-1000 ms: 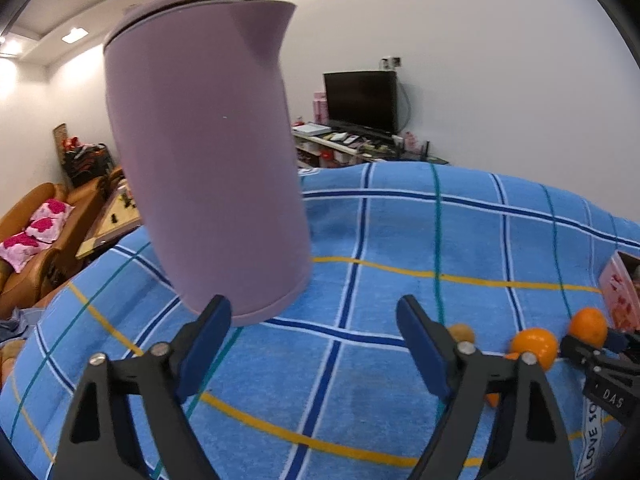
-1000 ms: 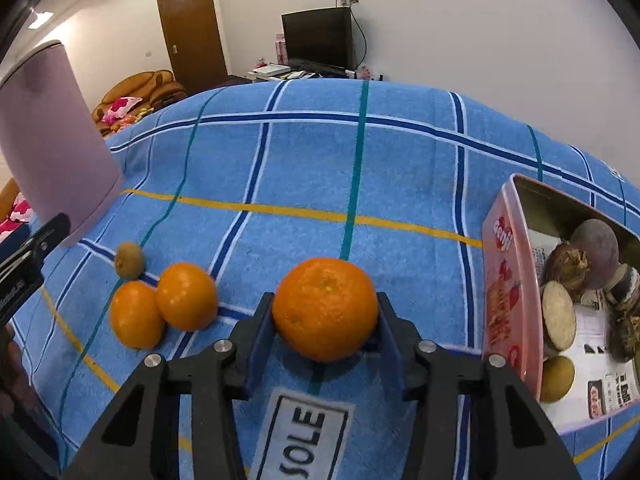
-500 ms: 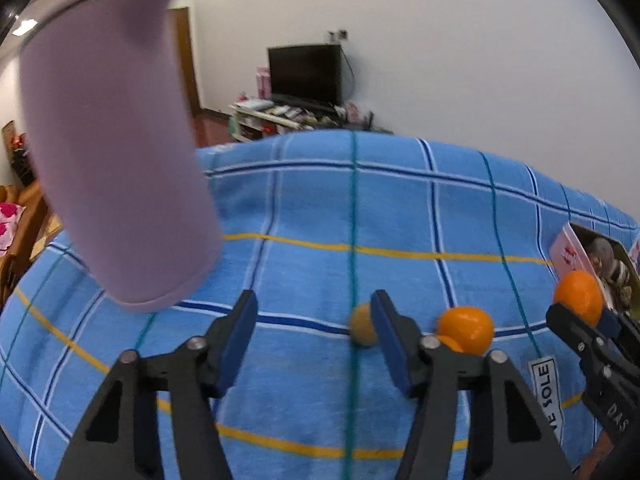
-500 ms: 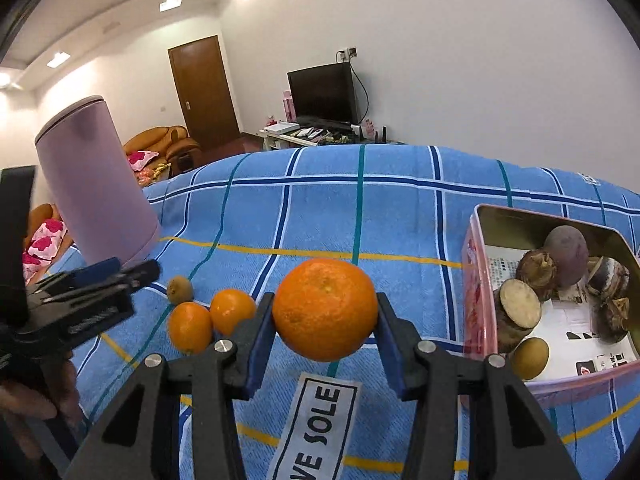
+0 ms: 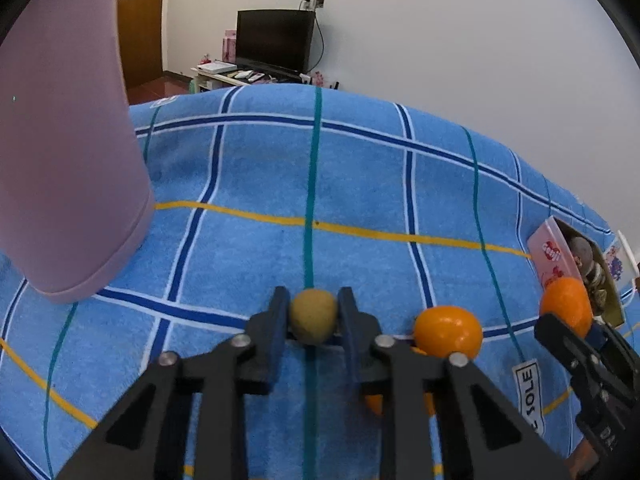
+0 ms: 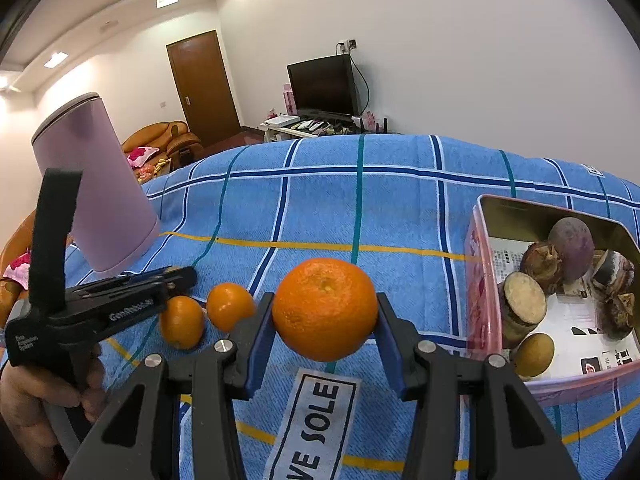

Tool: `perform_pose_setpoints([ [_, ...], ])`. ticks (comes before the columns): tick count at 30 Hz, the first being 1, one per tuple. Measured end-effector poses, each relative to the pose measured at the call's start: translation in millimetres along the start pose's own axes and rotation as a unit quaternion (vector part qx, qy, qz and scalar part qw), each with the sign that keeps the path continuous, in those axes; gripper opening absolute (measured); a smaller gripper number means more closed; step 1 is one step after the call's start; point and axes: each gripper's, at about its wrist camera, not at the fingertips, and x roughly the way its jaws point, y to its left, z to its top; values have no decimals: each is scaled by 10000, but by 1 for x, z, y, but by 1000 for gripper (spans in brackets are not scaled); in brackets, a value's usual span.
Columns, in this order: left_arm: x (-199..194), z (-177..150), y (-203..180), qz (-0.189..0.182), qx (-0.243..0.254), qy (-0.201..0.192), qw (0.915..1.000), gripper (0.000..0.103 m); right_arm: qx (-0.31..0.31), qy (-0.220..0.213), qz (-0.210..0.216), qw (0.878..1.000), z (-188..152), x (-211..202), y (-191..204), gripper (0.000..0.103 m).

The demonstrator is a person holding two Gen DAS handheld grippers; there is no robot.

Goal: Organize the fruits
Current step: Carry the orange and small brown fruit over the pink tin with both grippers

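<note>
My left gripper [image 5: 313,314] is shut on a small tan round fruit [image 5: 312,316] low over the blue checked cloth [image 5: 360,184]. An orange [image 5: 447,331] lies just right of it, with a second one partly hidden under my right finger. My right gripper [image 6: 325,322] is shut on a large orange [image 6: 325,309] and holds it above the cloth; it shows at the right edge of the left wrist view [image 5: 566,305]. Two small oranges [image 6: 182,321] [image 6: 230,305] lie left of it. A pink tin [image 6: 482,280] to the right holds several brown and purple fruits.
A tall mauve kettle [image 5: 68,152] stands on the cloth at the left, also in the right wrist view [image 6: 94,184]. A "LOVE SOLE" label [image 6: 316,420] is sewn on the cloth. A TV stand, a door and a sofa are behind the table.
My left gripper moved forward onto the tan fruit and shut on it. My right gripper kept the large orange and lifted a little, nearer the tin.
</note>
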Motion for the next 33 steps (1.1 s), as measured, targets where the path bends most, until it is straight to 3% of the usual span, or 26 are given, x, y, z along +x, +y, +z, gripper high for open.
perform_pose_setpoints([
  [3, -5, -3, 6, -167, -43, 4, 9999, 26, 3, 12, -19, 10000, 0, 3, 1, 49],
  [8, -21, -13, 9, -66, 206, -77, 9997, 26, 6, -5, -9, 10000, 0, 3, 1, 49],
  [15, -48, -13, 2, -7, 355, -861, 9957, 26, -77, -317, 23, 9995, 0, -8, 4, 49],
  [20, -66, -12, -20, -13, 768, -1549, 9849, 26, -179, -723, 55, 9972, 1, -20, 8, 49],
  [23, -76, -17, -31, -235, 911, -1791, 9793, 26, -291, -947, -36, 9951, 1, -27, 10, 49],
  [29, -78, -24, -53, -439, 1049, -1868, 9758, 26, -285, -963, -214, 9947, 1, -27, 8, 49],
  [33, -76, -31, -69, -329, 1231, -1827, 9749, 26, -320, -946, -270, 9946, 2, -27, 8, 49],
])
